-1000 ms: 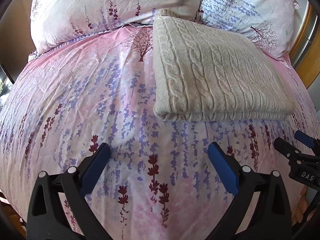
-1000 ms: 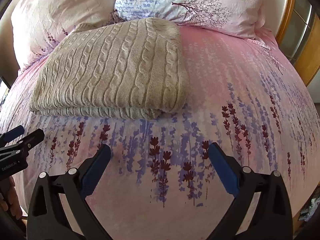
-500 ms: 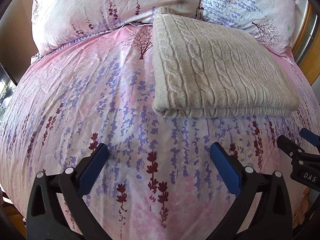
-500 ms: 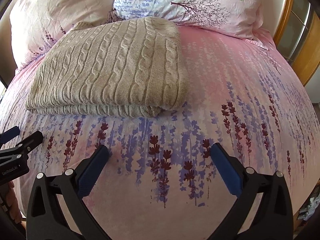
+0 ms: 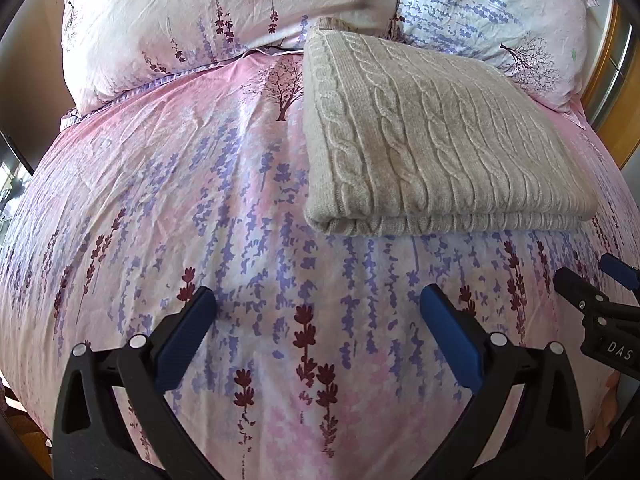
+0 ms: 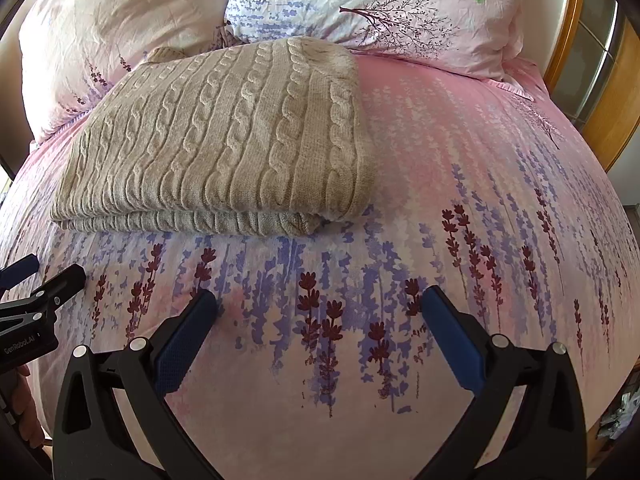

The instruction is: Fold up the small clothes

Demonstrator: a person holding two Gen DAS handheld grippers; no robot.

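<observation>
The cable-knit sweater (image 5: 432, 148) lies folded into a flat rectangle on the floral bedspread (image 5: 168, 184), its far edge up against the pillows (image 5: 208, 12), and it sits ahead of both pairs of jaws with a band of bare bedspread between. From the left gripper (image 5: 318, 316), whose jaws stand wide apart and hold nothing, the sweater lies forward and off to the right; from the right gripper (image 6: 318, 312), equally spread and empty, it lies forward and off to the left (image 6: 224, 136). So it sits between the two tools, and neither looks clearly nearer. Its long axis seems to run across the line of the fingers, with the stacked near edge facing the jaws. Judging by the neat layers, the folding looks done or nearly so; any further grip would mean reaching forward and inward to that near edge.
</observation>
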